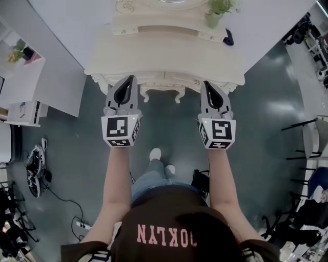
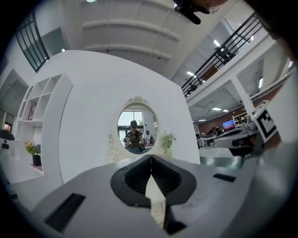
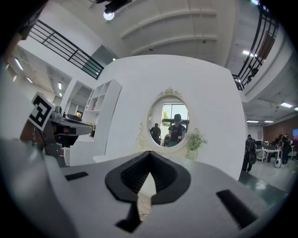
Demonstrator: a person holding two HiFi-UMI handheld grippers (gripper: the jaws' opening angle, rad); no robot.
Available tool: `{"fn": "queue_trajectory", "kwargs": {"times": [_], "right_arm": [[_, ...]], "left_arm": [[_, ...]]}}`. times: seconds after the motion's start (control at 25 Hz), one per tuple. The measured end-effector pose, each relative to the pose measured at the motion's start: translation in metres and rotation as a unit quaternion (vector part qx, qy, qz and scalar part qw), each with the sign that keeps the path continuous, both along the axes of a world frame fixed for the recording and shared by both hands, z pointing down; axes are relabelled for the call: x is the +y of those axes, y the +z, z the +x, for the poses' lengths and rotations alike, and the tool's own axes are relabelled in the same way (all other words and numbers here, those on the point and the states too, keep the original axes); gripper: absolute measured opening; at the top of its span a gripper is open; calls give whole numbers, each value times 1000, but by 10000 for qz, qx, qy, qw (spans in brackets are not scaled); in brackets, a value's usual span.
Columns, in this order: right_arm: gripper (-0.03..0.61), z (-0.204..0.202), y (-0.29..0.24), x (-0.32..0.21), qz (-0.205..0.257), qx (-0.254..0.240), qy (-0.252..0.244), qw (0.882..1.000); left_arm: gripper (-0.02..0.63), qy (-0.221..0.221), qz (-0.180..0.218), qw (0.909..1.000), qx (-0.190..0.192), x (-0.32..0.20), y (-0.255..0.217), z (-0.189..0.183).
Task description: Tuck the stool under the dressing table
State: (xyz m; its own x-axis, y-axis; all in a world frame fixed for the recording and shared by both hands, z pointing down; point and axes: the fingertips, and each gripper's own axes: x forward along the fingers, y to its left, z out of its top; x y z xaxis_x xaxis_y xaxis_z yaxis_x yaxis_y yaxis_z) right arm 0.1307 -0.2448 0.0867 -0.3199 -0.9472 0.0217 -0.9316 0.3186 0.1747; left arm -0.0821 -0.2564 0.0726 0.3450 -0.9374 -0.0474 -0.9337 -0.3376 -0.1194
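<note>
Left gripper [image 1: 131, 80] first: jaws pressed together tip to tip with nothing caught between them. The pale sliver showing through the gap behind the tips in the left gripper view is only the counter [image 1: 169, 59] beyond. Right gripper [image 1: 205, 84], same story, jaws closed on nothing. Both are held out level, side by side, pointing straight at the front edge of that cream counter. From the head view their tips lie over the edge, though I cannot tell whether they touch it. Each gripper view looks across the top to the oval mirror [image 2: 136, 124], with a small potted plant [image 1: 216, 15] just to its right. Now the one that matters, the stool [image 1: 161, 93]. I read the carved cream piece with curled feet under the counter's front edge as it. It sits between the two grippers, ahead of them and lower, most of it hidden beneath the top. Its long side appears to run along the counter's front, crosswise to the way the grippers point. Neither hand is clearly nearer; it's about midway. To my eye the tuck looks all but done. Any last nudge would call for dropping both hands and pushing straight ahead, evenly, so it does not skew.
</note>
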Motion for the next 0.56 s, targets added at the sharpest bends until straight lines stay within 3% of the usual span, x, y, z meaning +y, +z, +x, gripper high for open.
{"fn": "queue_trajectory", "kwargs": {"times": [0.56], "right_arm": [[-2,-1,-17,13,166,-49,93,9998]], "left_arm": [[5,76,182,9998,9,8,-17,-1]]}}
